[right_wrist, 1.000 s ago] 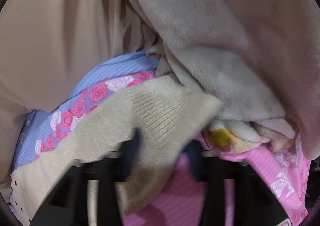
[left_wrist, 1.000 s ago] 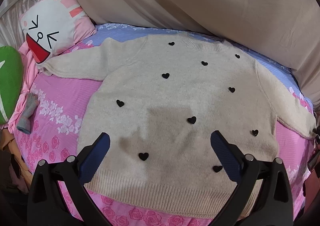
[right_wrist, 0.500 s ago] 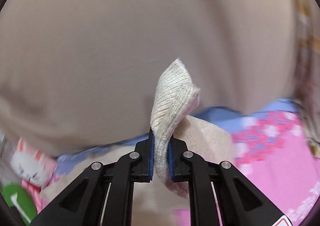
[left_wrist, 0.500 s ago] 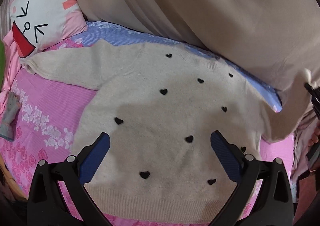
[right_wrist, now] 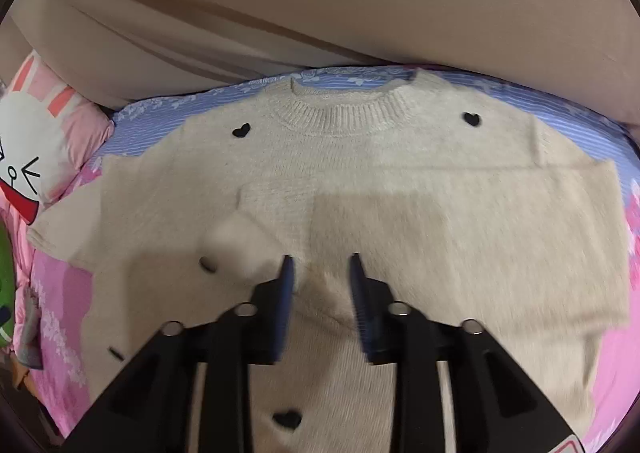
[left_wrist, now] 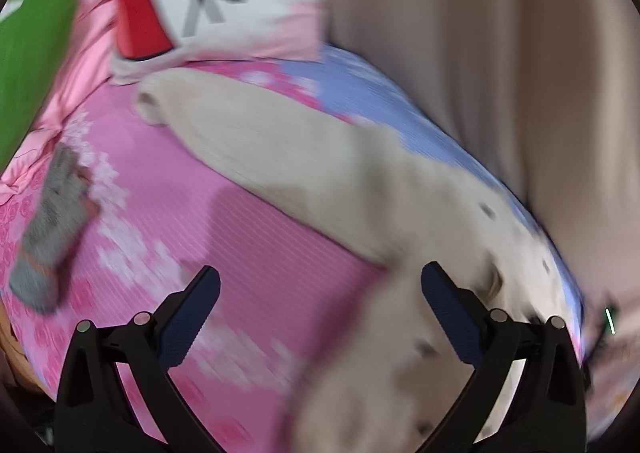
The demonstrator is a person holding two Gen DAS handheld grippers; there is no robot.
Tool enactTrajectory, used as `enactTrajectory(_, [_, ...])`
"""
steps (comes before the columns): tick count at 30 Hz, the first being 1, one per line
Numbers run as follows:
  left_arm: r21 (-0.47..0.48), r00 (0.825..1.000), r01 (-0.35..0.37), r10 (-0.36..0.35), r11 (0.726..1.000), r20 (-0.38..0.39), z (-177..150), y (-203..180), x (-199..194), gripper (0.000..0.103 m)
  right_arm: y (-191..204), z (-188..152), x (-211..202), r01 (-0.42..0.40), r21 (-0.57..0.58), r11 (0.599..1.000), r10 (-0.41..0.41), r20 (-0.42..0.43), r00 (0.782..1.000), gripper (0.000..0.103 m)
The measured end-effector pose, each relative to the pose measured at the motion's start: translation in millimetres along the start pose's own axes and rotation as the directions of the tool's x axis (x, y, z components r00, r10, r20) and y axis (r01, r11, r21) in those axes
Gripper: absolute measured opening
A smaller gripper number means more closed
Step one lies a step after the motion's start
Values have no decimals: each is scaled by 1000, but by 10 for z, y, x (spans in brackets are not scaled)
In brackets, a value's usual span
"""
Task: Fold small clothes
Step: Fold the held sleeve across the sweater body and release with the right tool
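A cream sweater (right_wrist: 400, 213) with little black hearts (right_wrist: 241, 130) lies flat on the pink flowery bed sheet (left_wrist: 248, 237). One sleeve (right_wrist: 460, 209) is folded across its front. The right gripper (right_wrist: 320, 265) has just been opening, and nothing sits between its jaws now. The left gripper (left_wrist: 320, 281) is wide apart above the sheet and holds nothing. A bunny pillow (right_wrist: 36, 141) rests beside the other sleeve (left_wrist: 240, 125).

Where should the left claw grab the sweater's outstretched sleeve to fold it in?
Pinch the ribbed cuff at the sleeve's free end, coming from above at the pillow side; the sleeve lies flat and straight on the bedsheet, so the cuff lifts easily.
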State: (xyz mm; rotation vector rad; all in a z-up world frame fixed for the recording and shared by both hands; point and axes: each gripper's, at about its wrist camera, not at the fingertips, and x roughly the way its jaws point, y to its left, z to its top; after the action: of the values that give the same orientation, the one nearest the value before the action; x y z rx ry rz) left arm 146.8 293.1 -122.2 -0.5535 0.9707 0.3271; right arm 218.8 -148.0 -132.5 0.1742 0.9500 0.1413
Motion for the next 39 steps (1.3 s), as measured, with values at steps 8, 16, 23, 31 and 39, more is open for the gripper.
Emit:
enactTrajectory(8, [-216, 975, -173, 198, 961, 100, 1156, 973, 747, 98, 2, -640, -598, 126, 39, 991, -125, -45, 991, 51])
enactTrajectory(16, [-330, 992, -113, 125, 937, 16, 1357, 1293, 1165, 16, -239, -968, -856, 232, 112, 966, -222, -92, 971, 56])
enactTrajectory(23, [37, 970, 90, -96, 995, 222, 1267, -236, 196, 7, -384, -1044, -938, 222, 156, 962, -214, -70, 974, 56])
enactTrajectory(31, [421, 899, 392, -438, 818, 14, 55, -2562, -155, 11, -757, -1213, -1120, 196, 252, 948, -196, -26, 980, 56])
enactTrajectory(39, [535, 939, 338, -237, 774, -249, -1634, -3105, 621, 70, -1212, -1306, -1200, 221, 244, 944, -221, -26, 975, 57])
